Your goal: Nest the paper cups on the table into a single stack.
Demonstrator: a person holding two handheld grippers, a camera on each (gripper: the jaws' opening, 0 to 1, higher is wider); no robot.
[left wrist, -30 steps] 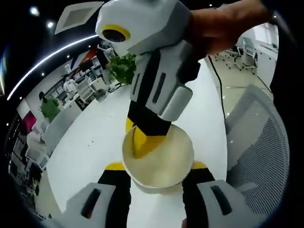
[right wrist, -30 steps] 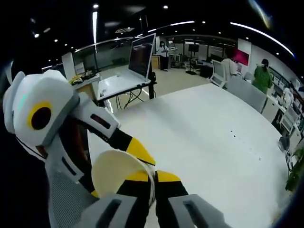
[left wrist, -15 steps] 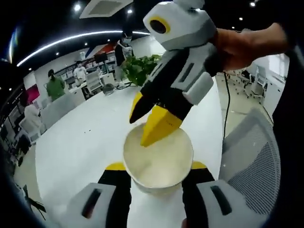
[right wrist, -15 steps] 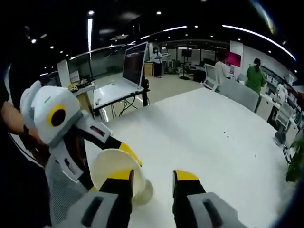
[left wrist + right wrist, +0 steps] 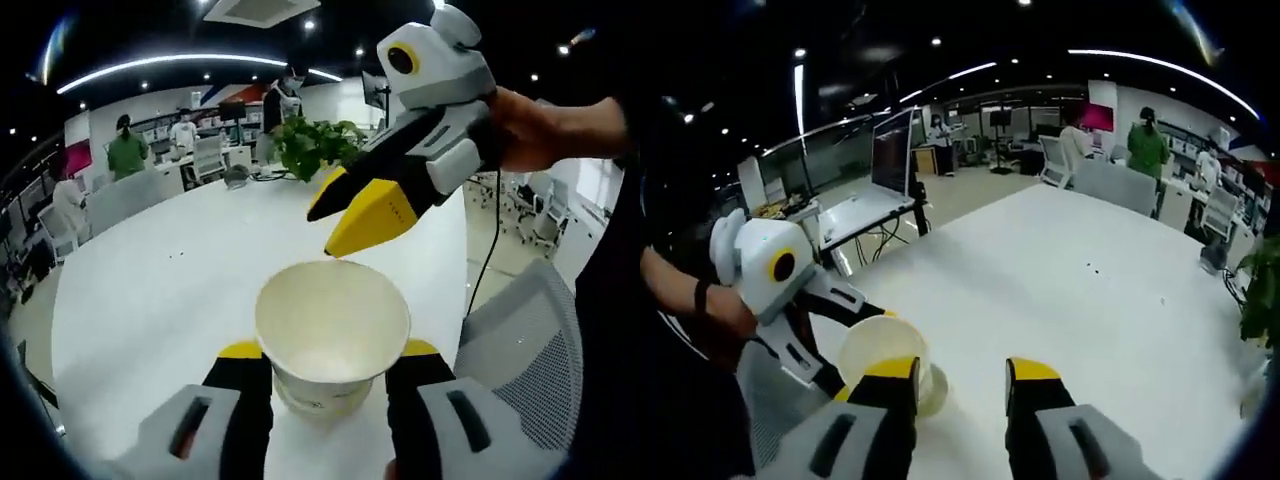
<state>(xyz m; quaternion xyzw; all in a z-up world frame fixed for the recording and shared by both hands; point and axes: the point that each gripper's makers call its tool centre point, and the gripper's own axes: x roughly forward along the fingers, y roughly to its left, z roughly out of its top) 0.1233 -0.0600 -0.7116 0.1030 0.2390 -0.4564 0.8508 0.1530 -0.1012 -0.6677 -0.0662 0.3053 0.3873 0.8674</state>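
Observation:
A cream paper cup (image 5: 332, 335) stands open side up between the yellow-tipped jaws of my left gripper (image 5: 330, 352), which is shut on its wall. Whether more cups sit nested inside it I cannot tell. My right gripper (image 5: 320, 233) hangs just above and behind the cup's rim, coming in from the upper right in a person's hand, and touches nothing. In the right gripper view my right gripper (image 5: 960, 375) is open with only table between its fingers. The cup (image 5: 885, 350) sits to the left there, held by the left gripper (image 5: 855, 345).
The white table (image 5: 150, 290) runs far back. A grey mesh chair (image 5: 530, 330) stands close at its edge. A green plant (image 5: 310, 145) is at the far end, and a desk with a monitor (image 5: 890, 155) stands beyond. People move about in the office behind.
My right gripper has let go of the cup's rim, opened and drawn back up and away from the cup. The cup has stayed in the left gripper.

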